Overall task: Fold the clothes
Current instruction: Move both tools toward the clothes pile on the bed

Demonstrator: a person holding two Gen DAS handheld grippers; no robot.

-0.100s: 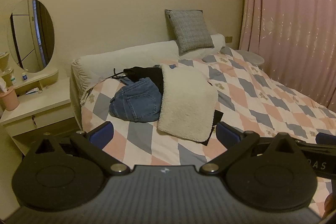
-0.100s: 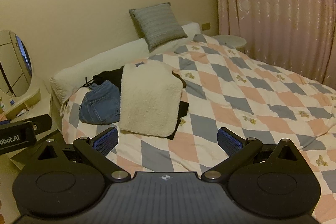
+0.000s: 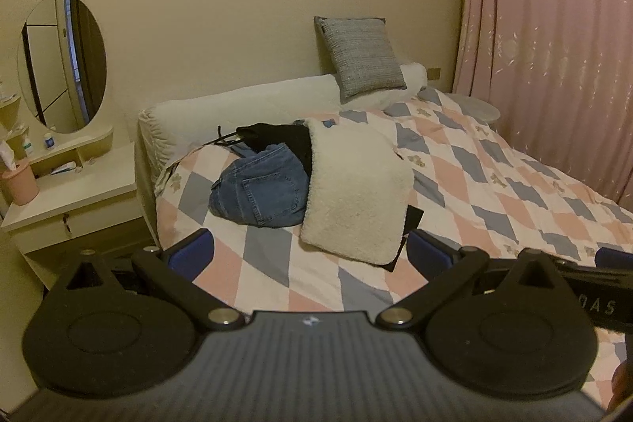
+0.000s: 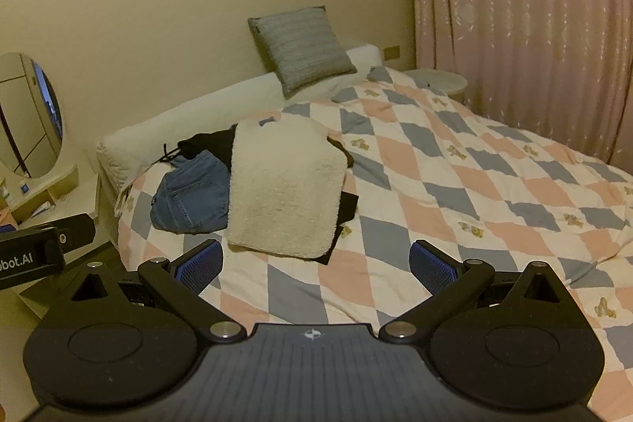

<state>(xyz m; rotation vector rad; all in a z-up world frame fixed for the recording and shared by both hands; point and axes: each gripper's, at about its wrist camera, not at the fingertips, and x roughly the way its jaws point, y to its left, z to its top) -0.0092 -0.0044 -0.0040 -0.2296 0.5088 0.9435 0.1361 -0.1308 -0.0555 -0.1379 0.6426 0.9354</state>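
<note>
A: Starting at the far left, what's there?

B: An oval wall mirror [image 3: 63, 64] above a cream bedside cabinet [image 3: 75, 200], with a pink cylindrical tissue holder [image 3: 19, 184] on its top. Next comes the bed, covered by a quilt of pink, grey-blue and white diamonds [image 3: 494, 192], with a long white bolster [image 3: 237, 109] along the head end.

A: And the clothes?

B: All piled on the quilt near the head of the bed. Leftmost is a crumpled pair of blue denim jeans [image 3: 265, 188], a back pocket facing up. Behind it and touching it lies a black garment with a thin strap [image 3: 273, 139]. Over both, to the right, rests a cream fleece garment, folded into a rough rectangle [image 3: 356, 192], with black fabric peeking out under its near edge.

A: The grippers?

B: The left gripper [image 3: 308, 254] hovers over the near edge of the bed, its blue-padded fingers [image 3: 192, 254] spread wide and empty, short of the fleece. The right gripper [image 4: 316, 265] is beside it, also spread wide with nothing between its blue pads [image 4: 199, 265], clear of the clothes.

A: Further right?

B: A grey woven square cushion [image 3: 362, 56] leans against the wall on the bolster, a small round white table [image 4: 439, 82] stands past the bed, and a pink pleated curtain [image 3: 554, 38] fills the right side
</note>
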